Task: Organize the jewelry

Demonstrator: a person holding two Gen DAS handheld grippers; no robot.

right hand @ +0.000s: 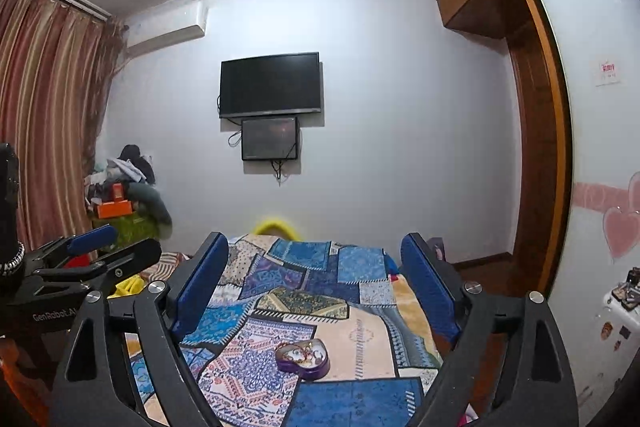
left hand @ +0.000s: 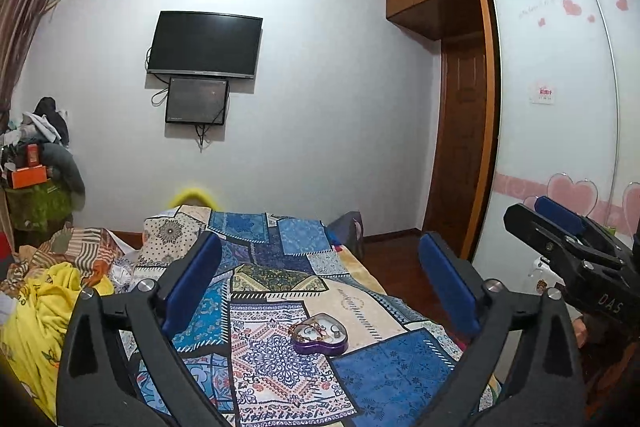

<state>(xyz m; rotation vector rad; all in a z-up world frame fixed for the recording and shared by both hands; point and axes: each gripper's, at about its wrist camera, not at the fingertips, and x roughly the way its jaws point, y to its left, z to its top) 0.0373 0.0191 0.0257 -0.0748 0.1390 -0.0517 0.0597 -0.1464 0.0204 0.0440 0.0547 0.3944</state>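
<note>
I have both tongs raised above the bed, facing the far wall. The left tongs (left hand: 320, 287) stand wide apart with nothing between their blue pads; the right tongs (right hand: 316, 291) are likewise spread wide and hold nothing. The purple heart-shaped tin box (left hand: 320, 337) lies on the blue patchwork-patterned bedspread (left hand: 392, 367), near the foot end of the bed, apart from both tongs. Inside it I see a tangle of jewelry (right hand: 303, 352), beads and gold-coloured pieces heaped together; individual items are too small to tell apart. In the left wrist view the box sits between the two pads, lower in frame; in the right wrist view it sits just left of centre. A yellow blanket (left hand: 44, 311) is bunched at the left of the bed. A black wall-mounted television (right hand: 271, 84) hangs on the far wall.
</note>
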